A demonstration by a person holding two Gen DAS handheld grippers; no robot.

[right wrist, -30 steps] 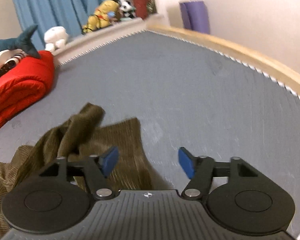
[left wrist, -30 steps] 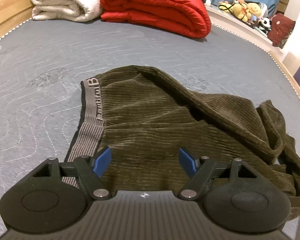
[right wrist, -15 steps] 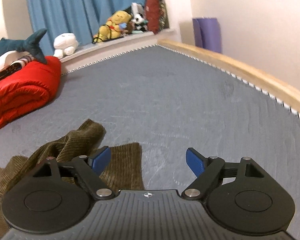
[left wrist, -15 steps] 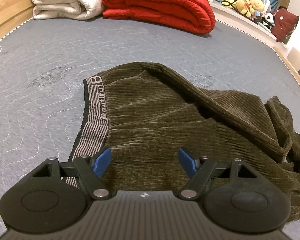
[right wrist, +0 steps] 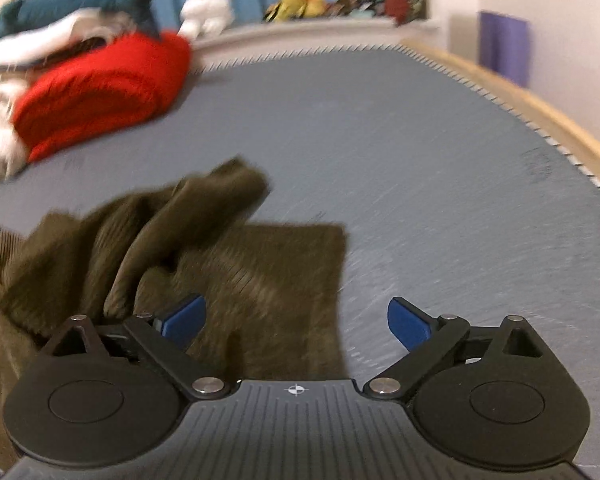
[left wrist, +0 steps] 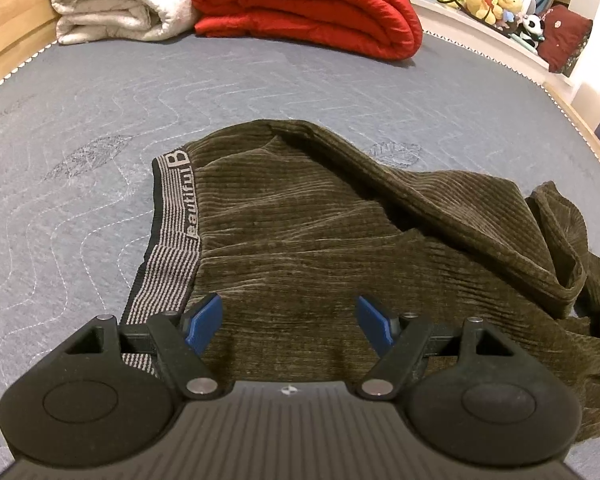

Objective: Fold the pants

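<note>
Right claw (right wrist: 294, 322) has just been opening and now stands wide with nothing pinched, and it's dropped closer over the leg end than a second ago; left claw (left wrist: 290, 320) hasn't budged, wide too, empty. The olive corduroy pants (left wrist: 340, 248) lie rumpled on the grey mattress (left wrist: 100, 128) right under both claws, striped waistband (left wrist: 172, 240) just left of the left claw, one leg bunched up off to its right.
</note>
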